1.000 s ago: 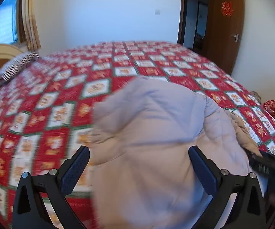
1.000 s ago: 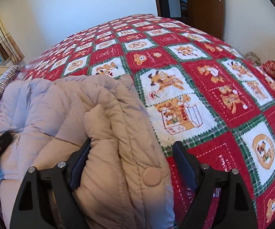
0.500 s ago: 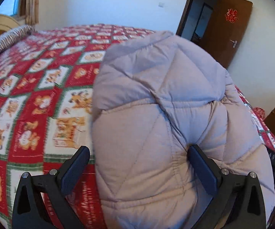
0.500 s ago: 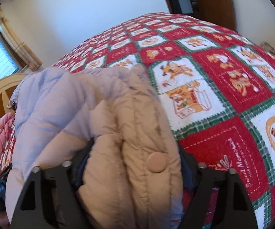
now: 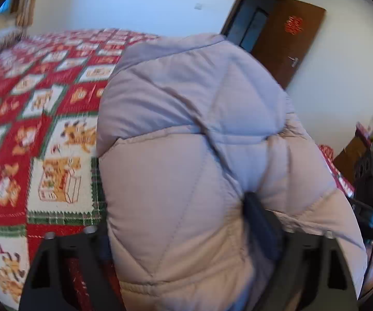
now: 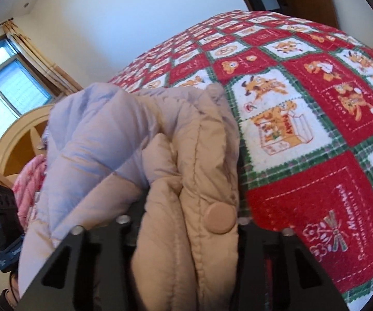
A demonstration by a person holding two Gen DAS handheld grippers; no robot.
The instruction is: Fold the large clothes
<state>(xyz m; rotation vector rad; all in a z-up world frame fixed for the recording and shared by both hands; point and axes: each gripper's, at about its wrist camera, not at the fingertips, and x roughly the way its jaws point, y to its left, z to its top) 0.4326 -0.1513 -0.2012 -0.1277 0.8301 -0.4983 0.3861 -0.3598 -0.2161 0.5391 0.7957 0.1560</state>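
Puffy beige quilted jacket bulges above a bed's red patchwork quilt, bunched between both grippers. Left gripper and right gripper have just been closing, their fingers clamping its padded folds.

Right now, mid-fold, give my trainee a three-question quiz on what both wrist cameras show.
1. True or false: the jacket lies on a plain blue sheet.
2. What round fastener shows near the right gripper?
3. The left gripper is: A) clear of the jacket, B) closing on the jacket, C) holding a pillow.

Key:
1. False; the quilt is red, white and green patchwork.
2. A tan snap button on the jacket's edge.
3. B; both grippers' jaws have just been closing, with jacket padding between them.
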